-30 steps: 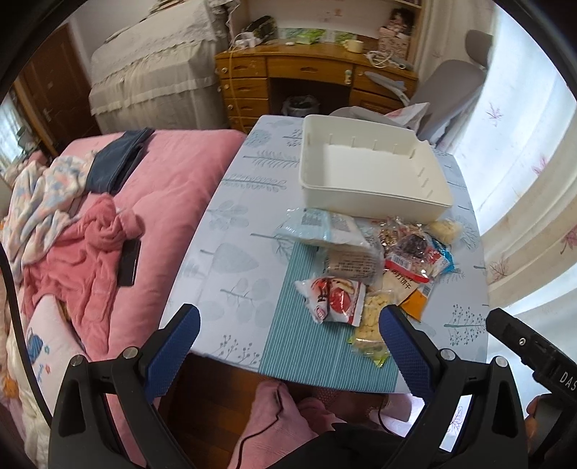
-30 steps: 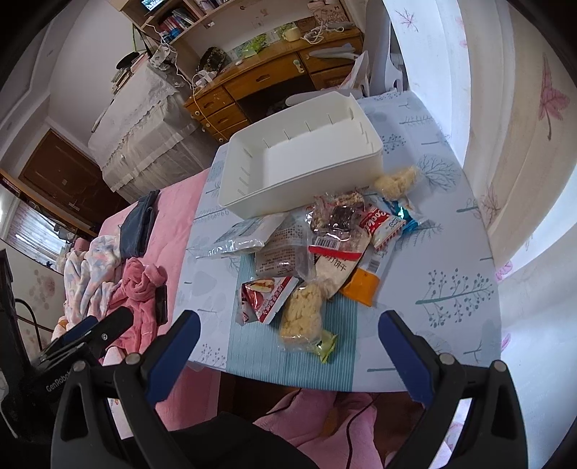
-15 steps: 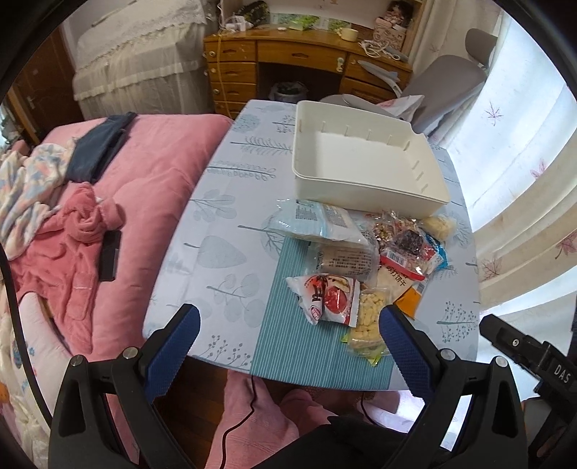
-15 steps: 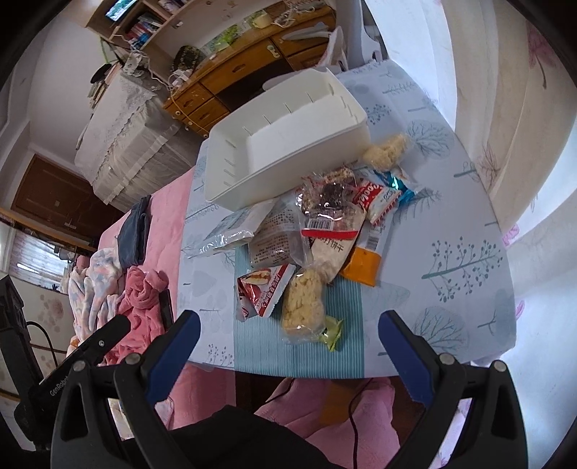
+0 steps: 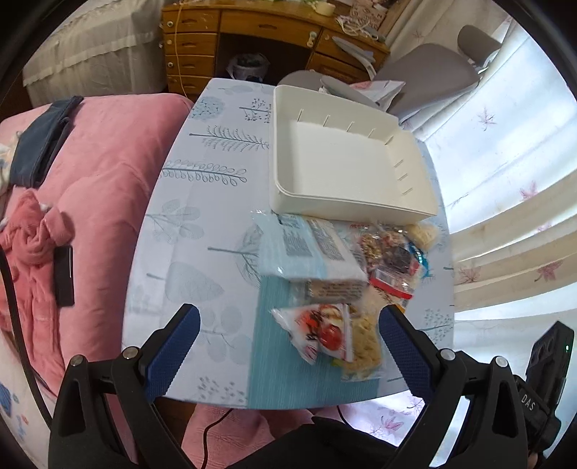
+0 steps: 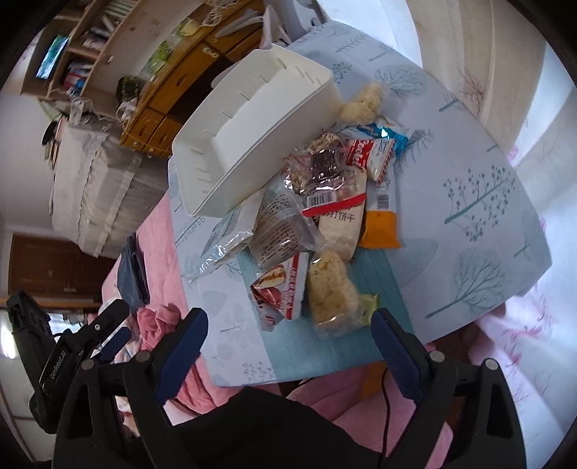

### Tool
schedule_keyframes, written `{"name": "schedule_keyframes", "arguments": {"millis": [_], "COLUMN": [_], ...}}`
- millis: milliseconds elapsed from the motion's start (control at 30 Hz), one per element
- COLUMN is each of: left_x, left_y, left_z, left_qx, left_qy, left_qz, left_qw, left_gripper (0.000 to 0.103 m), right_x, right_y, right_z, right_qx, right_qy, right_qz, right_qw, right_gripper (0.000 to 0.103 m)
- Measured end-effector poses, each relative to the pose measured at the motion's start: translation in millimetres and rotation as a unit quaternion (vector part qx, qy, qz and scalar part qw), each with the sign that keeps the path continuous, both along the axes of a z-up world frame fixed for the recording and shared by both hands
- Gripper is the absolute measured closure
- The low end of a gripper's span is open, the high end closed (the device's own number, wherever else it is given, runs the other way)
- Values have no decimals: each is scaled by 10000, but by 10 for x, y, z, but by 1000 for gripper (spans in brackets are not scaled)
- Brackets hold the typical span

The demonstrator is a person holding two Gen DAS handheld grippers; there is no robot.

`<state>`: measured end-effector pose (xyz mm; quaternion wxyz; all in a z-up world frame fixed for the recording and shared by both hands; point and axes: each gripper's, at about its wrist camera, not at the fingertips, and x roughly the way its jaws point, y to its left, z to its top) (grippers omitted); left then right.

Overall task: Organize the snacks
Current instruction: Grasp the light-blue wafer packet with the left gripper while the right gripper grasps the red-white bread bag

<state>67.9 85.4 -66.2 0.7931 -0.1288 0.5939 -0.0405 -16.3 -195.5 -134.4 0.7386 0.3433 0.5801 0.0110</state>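
Note:
An empty white bin [image 5: 346, 211] [image 6: 274, 144] stands at the far side of the tree-print table [image 5: 202, 223]. In front of it lies a pile of snack packets: a pale blue bag [image 5: 310, 249], a red-and-white packet [image 5: 321, 332] [image 6: 281, 288], a yellow puffed-rice packet [image 5: 364, 346] [image 6: 330, 292] and an orange packet [image 6: 378, 227]. My left gripper [image 5: 288, 317] hangs open above the table's near edge, just short of the red-and-white packet. My right gripper [image 6: 288, 317] is over the same edge, its jaws closing slightly, wide apart, with nothing between them.
A teal placemat [image 5: 285, 368] lies under the near snacks. A pink bed [image 5: 108, 162] with a black phone [image 5: 64, 274] runs along the table's left. A wooden desk [image 5: 252, 29] and a grey chair [image 5: 432, 72] stand behind, curtains [image 5: 505, 187] on the right.
The left gripper has moved in toward the table and tipped down, so the snacks look larger. The right gripper has rolled and sunk a little, its jaws slightly narrower. The snacks have not moved.

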Motion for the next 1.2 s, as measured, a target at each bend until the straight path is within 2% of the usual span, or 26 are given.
{"name": "schedule_keyframes", "arguments": {"millis": [133, 267, 433, 567, 733, 833, 933, 1067, 1200], "left_x": [294, 570, 837, 1015, 1221, 1335, 1419, 1481, 1520], "left_y": [108, 203, 261, 257, 270, 258, 223, 104, 11], "left_z": [-121, -318, -643, -955, -1342, -1589, -1781, -1918, -2069], "left_qx": [-117, -299, -508, -619, -884, -1095, -1362, -1455, -1598], "left_qy": [218, 492, 968, 1362, 1877, 2176, 2369, 2479, 2730], "left_qz": [-273, -508, -787, -900, -695, -504, -317, -305, -259], "left_qw": [9993, 9971, 9909, 9846, 9758, 9686, 9614, 9573, 9483], "left_gripper": [4, 4, 4, 4, 4, 4, 4, 4, 5], "right_x": [35, 39, -11, -12, 48, 92, 165, 266, 380], "right_y": [126, 239, 404, 542, 710, 762, 819, 826, 893], "right_z": [-170, -378, -626, -802, -1048, -1169, -1263, -1348, -1439], "right_qx": [262, 620, 773, 965, 979, 872, 747, 713, 615], "right_qy": [319, 664, 1122, 1353, 1643, 1823, 2026, 2006, 2154], "right_qz": [-563, -1156, -2065, -2547, -2736, -2861, -2827, -2854, -2773], "right_qw": [9976, 9891, 9689, 9526, 9426, 9367, 9346, 9345, 9343], "right_gripper": [15, 19, 22, 23, 23, 28, 28, 28, 28]}}
